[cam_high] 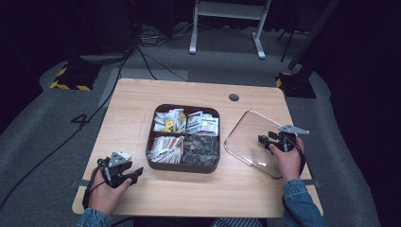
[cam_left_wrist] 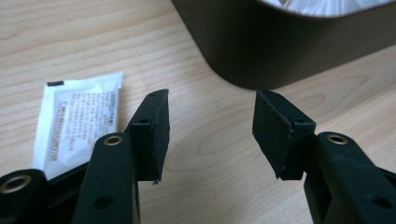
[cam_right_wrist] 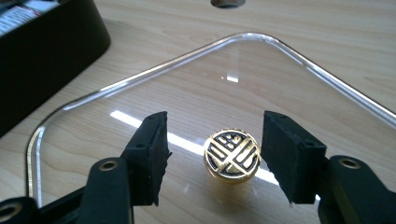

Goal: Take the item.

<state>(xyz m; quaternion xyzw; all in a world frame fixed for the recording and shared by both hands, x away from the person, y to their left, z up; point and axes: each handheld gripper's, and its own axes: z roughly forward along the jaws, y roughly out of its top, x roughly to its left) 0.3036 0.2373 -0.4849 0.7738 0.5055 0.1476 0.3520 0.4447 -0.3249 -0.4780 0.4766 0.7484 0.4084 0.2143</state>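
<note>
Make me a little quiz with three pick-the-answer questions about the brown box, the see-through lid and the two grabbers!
1. Where does the clear lid lie?
A. on the brown box
B. flat on the table, to the right of the brown box
C. on the floor

2. How many compartments does the brown box have?
A. two
B. four
C. six

3. How does the right gripper stand at the lid's gold knob?
A. jaws open, one on each side of the knob, not touching it
B. clamped tight on the knob
C. far away from the lid

Answers:
1. B, the lid rests on the table beside the box.
2. B, dividers split the box into four parts.
3. A, gaps show between both pads and the knob.
</note>
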